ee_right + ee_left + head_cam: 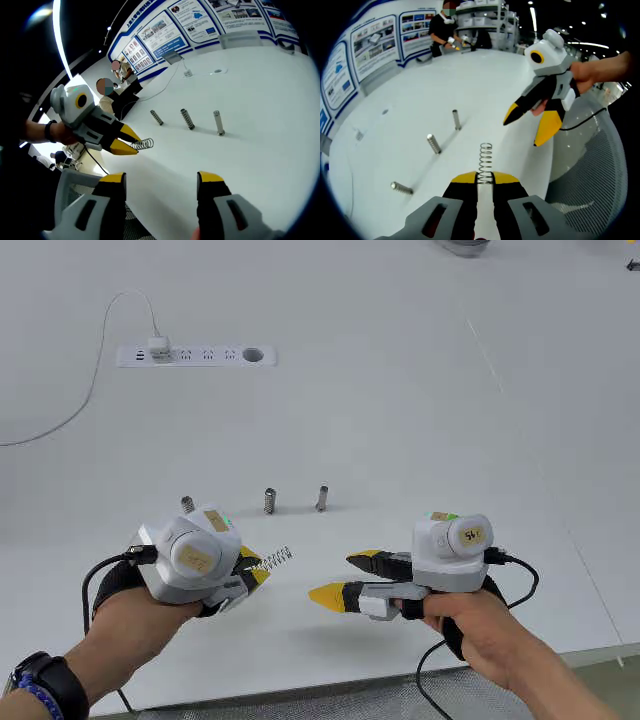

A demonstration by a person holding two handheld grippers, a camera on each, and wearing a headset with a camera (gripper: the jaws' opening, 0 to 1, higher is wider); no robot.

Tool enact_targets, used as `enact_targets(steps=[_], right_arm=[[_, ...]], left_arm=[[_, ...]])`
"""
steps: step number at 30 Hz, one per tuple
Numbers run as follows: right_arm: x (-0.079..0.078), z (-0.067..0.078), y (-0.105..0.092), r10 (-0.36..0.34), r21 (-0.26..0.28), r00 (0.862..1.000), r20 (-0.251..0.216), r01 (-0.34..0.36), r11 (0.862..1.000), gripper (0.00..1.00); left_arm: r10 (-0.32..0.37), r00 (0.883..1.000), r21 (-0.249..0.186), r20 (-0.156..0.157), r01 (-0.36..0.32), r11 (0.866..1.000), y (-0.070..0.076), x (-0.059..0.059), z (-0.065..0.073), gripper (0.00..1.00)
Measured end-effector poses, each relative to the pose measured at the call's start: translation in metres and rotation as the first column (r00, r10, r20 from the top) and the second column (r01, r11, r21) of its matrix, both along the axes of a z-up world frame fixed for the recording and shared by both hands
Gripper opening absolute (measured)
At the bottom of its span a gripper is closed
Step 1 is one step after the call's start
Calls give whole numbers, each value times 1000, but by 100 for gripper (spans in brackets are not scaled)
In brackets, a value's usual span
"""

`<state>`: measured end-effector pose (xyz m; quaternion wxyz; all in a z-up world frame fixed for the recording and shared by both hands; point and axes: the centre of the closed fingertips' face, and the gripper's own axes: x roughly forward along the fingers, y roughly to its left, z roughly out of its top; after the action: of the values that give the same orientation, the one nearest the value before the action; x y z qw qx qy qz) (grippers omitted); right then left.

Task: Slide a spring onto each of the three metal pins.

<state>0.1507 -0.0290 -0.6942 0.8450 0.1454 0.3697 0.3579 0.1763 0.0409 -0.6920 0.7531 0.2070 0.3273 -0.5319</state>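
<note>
Nearest, at the bottom of the head view, two hands each grip a grey-and-white tool with black, yellow-tipped jaws. The left hand (135, 608) at lower left holds the left claw (256, 568); the right hand (482, 625) at lower right holds the right claw (333, 577). The tips of the two claws point toward each other across a stretch of bare white desk (400, 390).

The left claw's jaws are pressed together on one end of a spring (277, 559). It is a thin, bright wire coil with open turns, and it sticks out straight beyond the yellow tips, clear of the desk. In the left gripper view it rises from between the jaws at lower centre. The right claw's jaws are spread with nothing between them; in the right gripper view they stand wide apart at the bottom.

Three short metal pins stand upright in a row just above the claws, at the centre of the head view. The left-hand pin (187, 504) and the middle pin (269, 500) each wear a coil round the shaft. The right-hand pin (322, 497) is smooth and bare. That makes three springs: two on pins, one held.

At upper left lies one white power strip (195, 356) with one plug (159, 345), and a single cable (92, 390) curves away to the left edge.
</note>
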Motion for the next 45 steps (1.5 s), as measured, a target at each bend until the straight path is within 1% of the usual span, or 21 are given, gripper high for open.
enact_targets(steps=[6, 12, 14, 16, 17, 20, 23, 25, 29, 36, 38, 41, 45], right_arm=[[3, 7, 6, 4, 39, 1000, 1, -4, 999, 52], [1, 16, 19, 33, 92, 999, -7, -32, 995, 40], [1, 21, 24, 40, 115, 999, -3, -39, 993, 35], [1, 24, 27, 41, 137, 999, -6, -40, 990, 33], [2, 26, 29, 46, 149, 999, -8, -45, 988, 32], [2, 27, 33, 57, 157, 998, -11, -54, 986, 30], [0, 29, 37, 69, 170, 997, -16, -65, 983, 29], [0, 29, 38, 74, 175, 997, -26, -68, 982, 28], [-2, 31, 39, 74, 203, 996, -43, -64, 977, 26], [-6, 32, 41, 84, 223, 995, -58, -69, 972, 23], [-6, 34, 41, 81, 238, 995, -64, -64, 969, 21], [-7, 34, 41, 81, 243, 994, -74, -61, 968, 20], [-9, 34, 39, 85, 255, 993, -86, -61, 965, 16]], left_arm=[[-24, 1000, -4, 15, 24, 1000, 1, -4, 8, 10], [-71, 997, -3, 36, 71, 997, -2, -13, 17, 10], [-85, 996, -5, 36, 86, 996, -4, -15, 18, 10], [-102, 994, -3, 30, 102, 995, -5, -19, 17, 10], [-115, 993, 0, 37, 115, 993, -8, -21, 18, 10], [-130, 991, -3, 38, 130, 991, -11, -25, 19, 10], [-156, 987, -1, 50, 156, 988, -16, -30, 22, 10], [-177, 982, 8, 58, 177, 984, -18, -32, 22, 10], [-193, 979, 8, 61, 193, 981, -19, -34, 22, 10], [-216, 974, 6, 67, 216, 976, -22, -34, 26, 10], [-225, 972, 7, 69, 225, 974, -22, -35, 27, 10], [-232, 970, 5, 67, 233, 973, -23, -37, 27, 10], [-253, 965, 12, 73, 253, 967, -24, -39, 27, 10]])
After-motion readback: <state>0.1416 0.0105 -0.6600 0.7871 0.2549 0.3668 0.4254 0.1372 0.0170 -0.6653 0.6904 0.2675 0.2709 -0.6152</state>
